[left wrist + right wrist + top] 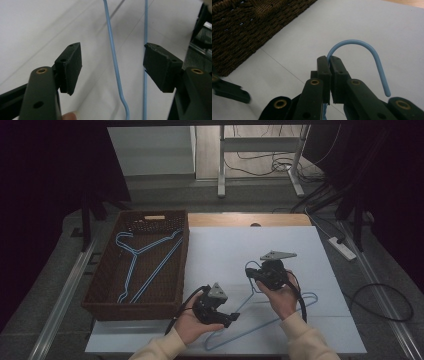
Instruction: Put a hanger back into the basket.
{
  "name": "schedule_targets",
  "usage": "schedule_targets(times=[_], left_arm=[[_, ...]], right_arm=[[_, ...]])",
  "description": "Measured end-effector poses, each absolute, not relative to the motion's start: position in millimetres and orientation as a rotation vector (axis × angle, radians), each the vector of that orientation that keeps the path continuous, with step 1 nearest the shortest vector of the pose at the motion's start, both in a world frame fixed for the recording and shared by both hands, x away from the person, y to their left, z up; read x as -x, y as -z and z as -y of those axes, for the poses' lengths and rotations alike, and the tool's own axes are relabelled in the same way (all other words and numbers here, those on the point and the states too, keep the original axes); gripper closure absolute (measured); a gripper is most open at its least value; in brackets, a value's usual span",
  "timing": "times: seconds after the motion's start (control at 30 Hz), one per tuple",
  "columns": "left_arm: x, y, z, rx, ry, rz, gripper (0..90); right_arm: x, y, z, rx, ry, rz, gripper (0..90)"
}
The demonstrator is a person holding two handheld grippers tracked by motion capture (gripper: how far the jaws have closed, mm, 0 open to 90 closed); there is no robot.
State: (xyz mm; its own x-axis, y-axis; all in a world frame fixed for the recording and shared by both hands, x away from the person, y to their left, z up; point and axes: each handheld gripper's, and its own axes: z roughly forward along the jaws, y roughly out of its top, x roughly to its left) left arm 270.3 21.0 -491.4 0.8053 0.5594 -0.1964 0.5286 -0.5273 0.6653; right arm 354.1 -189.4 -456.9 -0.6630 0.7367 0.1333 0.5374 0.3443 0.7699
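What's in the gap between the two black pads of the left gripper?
In the left gripper view, one thin wire of the blue hanger runs through the left gripper, touching neither pad. A second wire passes by the right-hand pad. Behind is white table.

high view: above the desk [250,245], looking forward and down
tongs views: close along the jaws
shared: blue hanger [362,48], desk

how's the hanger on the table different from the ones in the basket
The table hanger is plain light blue and lies on the white table; the basket hangers look darker blue with pale edges and lie in the wicker basket. The right tongs pinch the table hanger's hook; the basket hangers lie untouched. All are thin wire hangers.
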Motion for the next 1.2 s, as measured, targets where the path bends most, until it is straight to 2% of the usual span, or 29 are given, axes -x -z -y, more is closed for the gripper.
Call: schedule_targets(times=[0.13,0.2,0.23,0.43,0.77,0.83,0.9,1.2], left_arm=[[-276.1,501.3,-10.9,-2.279,-0.017,-0.808,41.7],[-278.1,504.9,-7.5,-2.289,-0.005,-0.817,52.7],[-279.4,506.5,-6.0,-2.294,0.011,-0.823,64.3],[-281.3,506.6,-7.3,-2.288,0.055,-0.816,83.3],[-281.4,499.3,-17.0,-2.231,0.04,-0.87,87.0],[-279.6,494.1,-18.3,-2.207,0.03,-0.874,87.1],[-279.5,489.3,-22.0,-2.173,0.033,-0.874,87.1],[-278.2,467.9,-37.5,-2.084,0.016,-0.888,87.2]], right_arm=[[-353.9,456.7,189.9,-1.148,-1.22,-2.371,87.5],[-353.8,456.7,189.9,-1.149,-1.221,-2.37,87.5],[-353.7,456.5,190.3,-1.147,-1.221,-2.37,87.5],[-353.1,455.4,192.6,-1.152,-1.237,-2.36,87.5],[-348.7,448.2,200.5,-1.15,-1.316,-2.321,86.1],[-344.7,444.6,203.0,-1.144,-1.33,-2.317,78.7],[-337.1,439.0,207.6,-1.134,-1.363,-2.292,67.6],[-308.5,430.2,236.5,-1.031,-1.479,-2.248,52.3]])
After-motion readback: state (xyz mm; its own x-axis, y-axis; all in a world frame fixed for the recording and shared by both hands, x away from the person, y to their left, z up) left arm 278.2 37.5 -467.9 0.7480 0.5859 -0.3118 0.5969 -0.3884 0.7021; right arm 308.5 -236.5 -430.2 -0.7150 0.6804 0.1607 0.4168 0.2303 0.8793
